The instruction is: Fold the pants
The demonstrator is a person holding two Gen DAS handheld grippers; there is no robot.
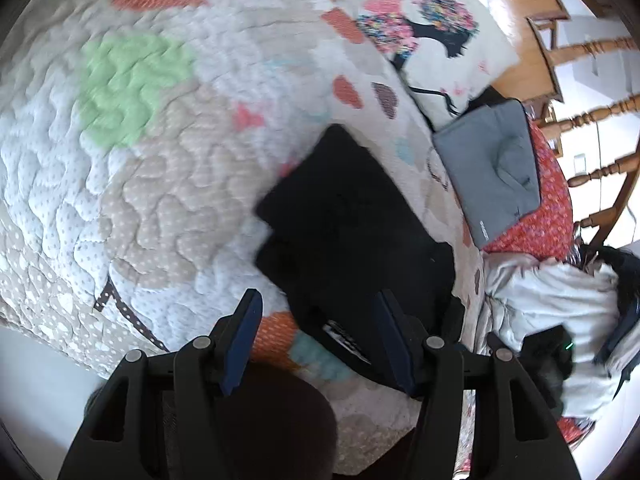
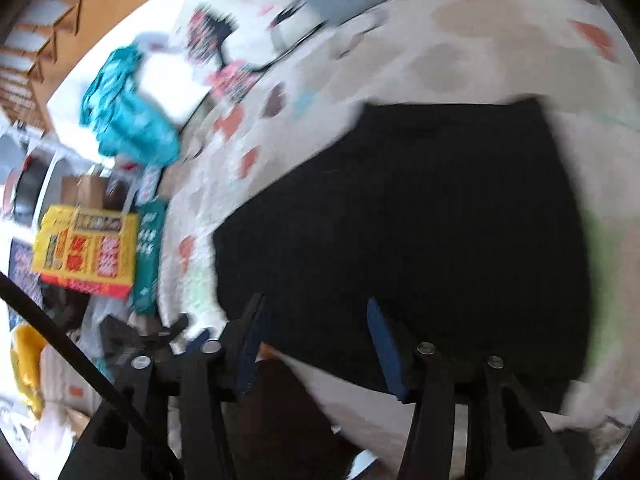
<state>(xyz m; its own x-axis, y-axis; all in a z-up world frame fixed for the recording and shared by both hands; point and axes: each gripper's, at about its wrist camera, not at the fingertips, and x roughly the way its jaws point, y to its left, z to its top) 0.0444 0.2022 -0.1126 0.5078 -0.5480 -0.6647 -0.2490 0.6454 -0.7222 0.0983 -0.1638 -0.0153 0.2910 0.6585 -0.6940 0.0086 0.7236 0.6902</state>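
Note:
The black pants (image 1: 352, 232) lie folded into a compact rectangle on the quilted bedspread (image 1: 152, 152). In the left wrist view my left gripper (image 1: 318, 338) is open and empty, its blue-padded fingers hovering above the near edge of the pants. In the right wrist view the pants (image 2: 420, 232) fill the middle as a dark block on the quilt (image 2: 440, 32). My right gripper (image 2: 316, 340) is open and empty just above their near edge. The right view is blurred by motion.
A folded grey garment (image 1: 492, 176) lies on a red patterned cushion (image 1: 548, 208) at the right, with a printed pillow (image 1: 436, 36) behind it. Wooden chair spindles (image 1: 596, 116) stand beyond. A teal cloth (image 2: 128, 108) and yellow box (image 2: 88, 248) sit left of the bed.

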